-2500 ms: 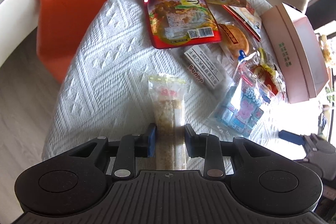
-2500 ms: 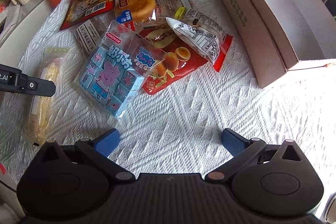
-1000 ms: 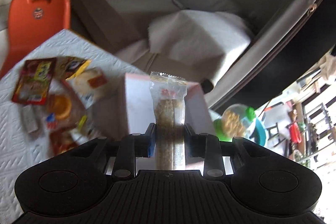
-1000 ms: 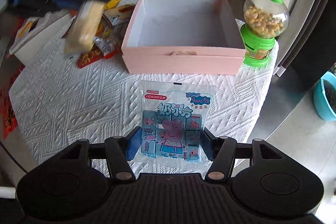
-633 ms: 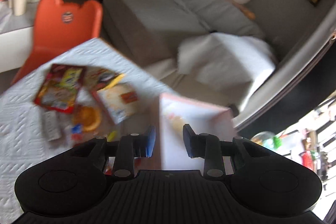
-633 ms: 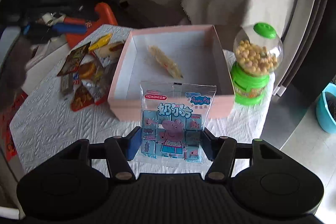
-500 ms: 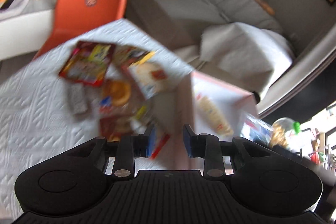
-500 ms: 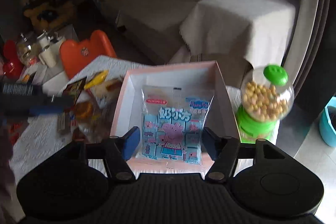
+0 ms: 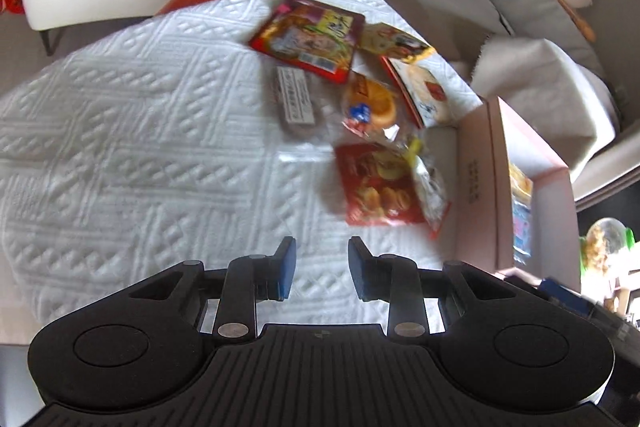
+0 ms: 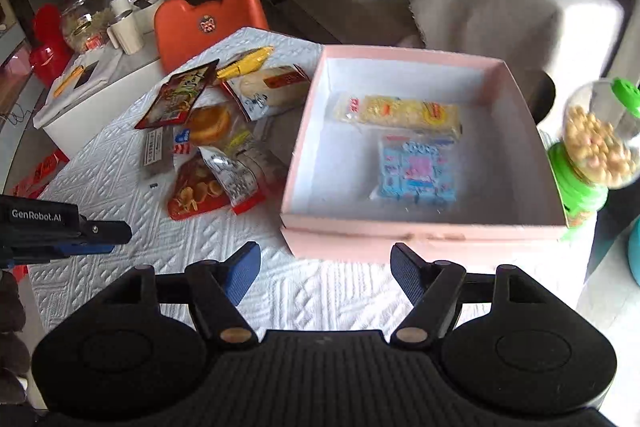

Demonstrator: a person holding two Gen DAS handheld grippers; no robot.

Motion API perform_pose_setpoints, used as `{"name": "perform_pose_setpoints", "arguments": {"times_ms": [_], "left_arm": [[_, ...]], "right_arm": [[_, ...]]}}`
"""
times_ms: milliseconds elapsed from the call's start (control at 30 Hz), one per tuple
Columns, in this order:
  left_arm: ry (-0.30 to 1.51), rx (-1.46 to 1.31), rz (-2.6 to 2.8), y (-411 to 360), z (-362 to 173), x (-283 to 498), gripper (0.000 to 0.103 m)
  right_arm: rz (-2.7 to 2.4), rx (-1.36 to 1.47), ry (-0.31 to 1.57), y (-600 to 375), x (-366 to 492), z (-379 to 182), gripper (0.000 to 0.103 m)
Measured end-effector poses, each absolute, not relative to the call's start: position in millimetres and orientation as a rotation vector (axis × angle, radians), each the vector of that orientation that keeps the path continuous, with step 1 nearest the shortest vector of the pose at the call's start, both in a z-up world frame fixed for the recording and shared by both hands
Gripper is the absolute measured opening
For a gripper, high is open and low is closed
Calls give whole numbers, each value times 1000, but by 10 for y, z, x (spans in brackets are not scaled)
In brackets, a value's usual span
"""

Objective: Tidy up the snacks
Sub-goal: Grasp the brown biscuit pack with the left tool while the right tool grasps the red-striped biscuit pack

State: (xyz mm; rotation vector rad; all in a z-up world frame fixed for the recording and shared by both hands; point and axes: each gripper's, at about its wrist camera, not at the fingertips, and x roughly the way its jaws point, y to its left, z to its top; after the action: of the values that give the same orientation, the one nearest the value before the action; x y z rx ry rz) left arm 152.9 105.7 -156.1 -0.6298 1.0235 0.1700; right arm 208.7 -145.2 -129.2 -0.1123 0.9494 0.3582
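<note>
A pink box [image 10: 420,229] stands on the white tablecloth; it also shows in the left wrist view [image 9: 478,183]. Inside lie a long yellow cracker pack [image 10: 398,113] and the blue Peppa Pig candy bag [image 10: 418,169]. Several snack packs lie left of the box: a red cookie bag [image 9: 374,187], a round cake [image 9: 370,105], a red pouch [image 9: 310,35] and a grey bar [image 9: 294,99]. My left gripper [image 9: 319,267] is open and empty above the cloth, short of the pile. My right gripper [image 10: 325,267] is open and empty, just before the box's near wall.
A green candy dispenser [image 10: 596,151] stands right of the box at the table edge. An orange chair [image 10: 208,19] is behind the table, a white side table [image 10: 92,83] to its left. A covered seat [image 10: 516,7] stands behind the box.
My left gripper dropped the cracker pack into the box and swung back left over the snack pile. My right gripper carried the Peppa Pig bag over the box, opened, and the bag now lies inside.
</note>
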Motion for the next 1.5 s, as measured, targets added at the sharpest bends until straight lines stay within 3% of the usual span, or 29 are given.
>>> {"name": "perform_pose_setpoints", "arguments": {"times_ms": [367,567,600,667,700,1067,1167,1233,1333,1400,1500], "left_arm": [[1088,-507,31,1715,-1595,2067,33],[1121,-397,-45,1941,-1636,2408,33],[1122,-391,-45,1958,-1658,2455,33],[1131,-401,-47,1981,-1704,2543,33],[1138,-406,-51,1981,-1726,2583,33],[1137,-389,-26,1721,-1881,2999,35],[1123,-228,-40,1417,-1864,3086,50],[1134,-59,-51,1179,-1876,3095,54],[1123,-2,-44,1089,-1890,3000,54],[1122,-40,-45,1152,-1882,2872,47],[1149,-76,-55,1227,-1868,2562,44]], "right_arm": [[305,-108,892,-491,2464,-1338,83],[177,-170,812,27,2586,-1482,82],[161,-213,800,99,2578,-1518,79],[184,-247,856,174,2560,-1616,46],[196,-231,910,164,2550,-1681,43],[54,-140,961,-136,2190,-1699,46],[41,-91,1002,-299,2136,-1768,58],[39,-54,1039,-451,2077,-1863,69],[49,-19,1067,-649,1937,-1930,73],[62,-36,1077,-736,1850,-1905,73],[94,-69,1055,-832,1746,-1816,73]]}}
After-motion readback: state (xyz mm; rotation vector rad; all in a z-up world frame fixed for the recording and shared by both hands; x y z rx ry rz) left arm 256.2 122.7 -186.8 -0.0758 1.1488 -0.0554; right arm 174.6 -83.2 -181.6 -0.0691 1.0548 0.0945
